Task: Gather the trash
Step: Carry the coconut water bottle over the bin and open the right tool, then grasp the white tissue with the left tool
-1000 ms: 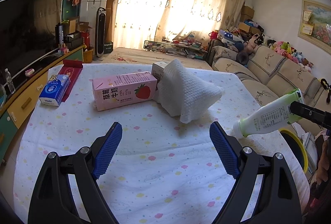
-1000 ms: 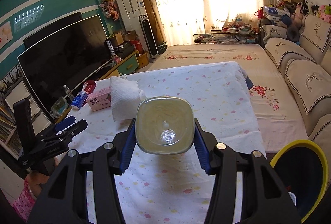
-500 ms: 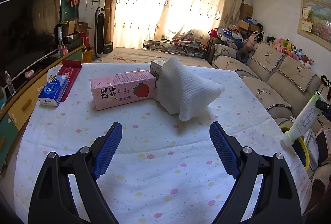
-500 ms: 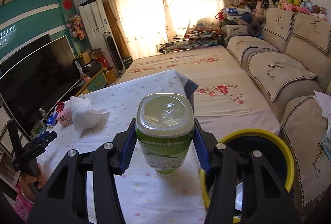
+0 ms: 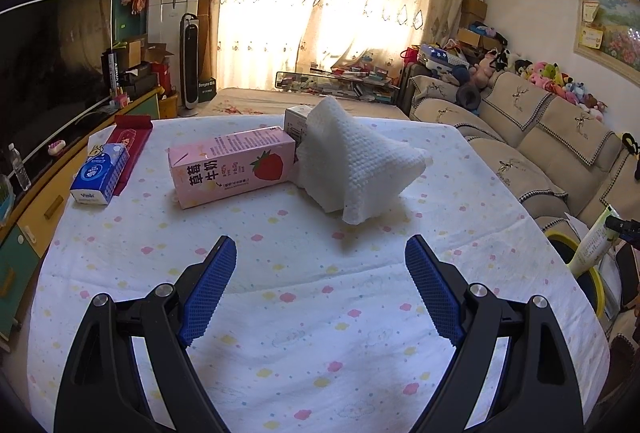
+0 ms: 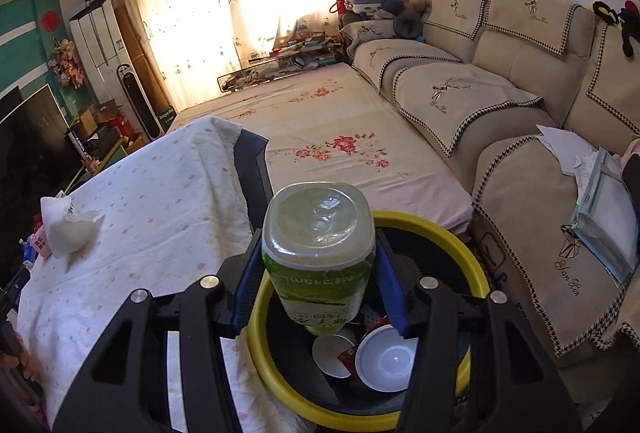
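— Two grippers: what has each got?
— Right gripper [image 6: 318,281], lower centre, clamps a green bottle [image 6: 320,253] neck-down above the yellow bin [image 6: 476,281]. Left gripper [image 5: 318,297] gapes empty over the table [image 5: 320,353]; carton [image 5: 232,165] and tissue [image 5: 356,161] lie mid-frame.

R tongs [image 6: 318,275] grip green bottle [image 6: 319,253] neck-down over yellow-rimmed bin [image 6: 476,273]; bowls [image 6: 384,361] inside.
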{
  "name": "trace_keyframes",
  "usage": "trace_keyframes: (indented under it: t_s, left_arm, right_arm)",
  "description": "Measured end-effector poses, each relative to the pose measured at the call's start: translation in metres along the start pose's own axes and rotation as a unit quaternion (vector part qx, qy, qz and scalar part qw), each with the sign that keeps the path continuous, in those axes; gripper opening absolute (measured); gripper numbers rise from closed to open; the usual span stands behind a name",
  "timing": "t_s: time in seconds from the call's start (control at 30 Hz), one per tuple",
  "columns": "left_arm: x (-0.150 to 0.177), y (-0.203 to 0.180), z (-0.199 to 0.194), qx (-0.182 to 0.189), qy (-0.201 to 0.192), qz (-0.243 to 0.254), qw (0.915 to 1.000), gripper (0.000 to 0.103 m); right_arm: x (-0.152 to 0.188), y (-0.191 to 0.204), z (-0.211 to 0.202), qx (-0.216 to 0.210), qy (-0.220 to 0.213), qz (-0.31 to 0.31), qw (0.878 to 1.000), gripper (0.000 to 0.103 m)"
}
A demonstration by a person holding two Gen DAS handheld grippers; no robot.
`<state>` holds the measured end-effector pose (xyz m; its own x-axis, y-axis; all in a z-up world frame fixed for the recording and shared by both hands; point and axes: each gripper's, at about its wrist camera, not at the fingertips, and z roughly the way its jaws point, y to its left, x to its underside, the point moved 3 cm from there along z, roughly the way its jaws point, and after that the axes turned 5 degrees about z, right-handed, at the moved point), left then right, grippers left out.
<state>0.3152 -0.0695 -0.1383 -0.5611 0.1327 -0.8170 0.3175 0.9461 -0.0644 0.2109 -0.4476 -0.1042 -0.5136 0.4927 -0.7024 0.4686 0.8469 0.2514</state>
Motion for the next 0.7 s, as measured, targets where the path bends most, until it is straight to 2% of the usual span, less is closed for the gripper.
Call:
trace_keyframes:
  t_s: [0.13,0.27,0.5,0.6,0.7]
  left_arm:
    - [-0.001,-0.001,0.0,0.001,0.0,0.002,1.0,0.085]
    - [-0.002,-0.002,0.0,0.005,-0.001,0.004,1.0,0.085]
    - [-0.001,-0.004,0.0,0.002,-0.001,0.012,0.9999,0.085]
    - [0.0,-0.004,0.003,0.001,0.003,0.013,0.9999,0.085]
    - [0.001,-0.004,0.005,-0.002,0.005,0.013,0.9999,0.085]
  right_arm:
    - [0.001,0.01,0.004,0.004,-0.005,-0.007,1.0,0.052]
    - [-0.005,0.032,-0.002,-0.019,-0.016,-0.018,1.0,0.053]
    - [-0.03,0.123,0.001,-0.102,-0.036,-0.056,0.993,0.061]
    - [-0.038,0.17,0.01,-0.133,-0.048,-0.074,0.987,0.064]
    - [-0.037,0.201,0.027,-0.152,-0.055,-0.081,0.984,0.065]
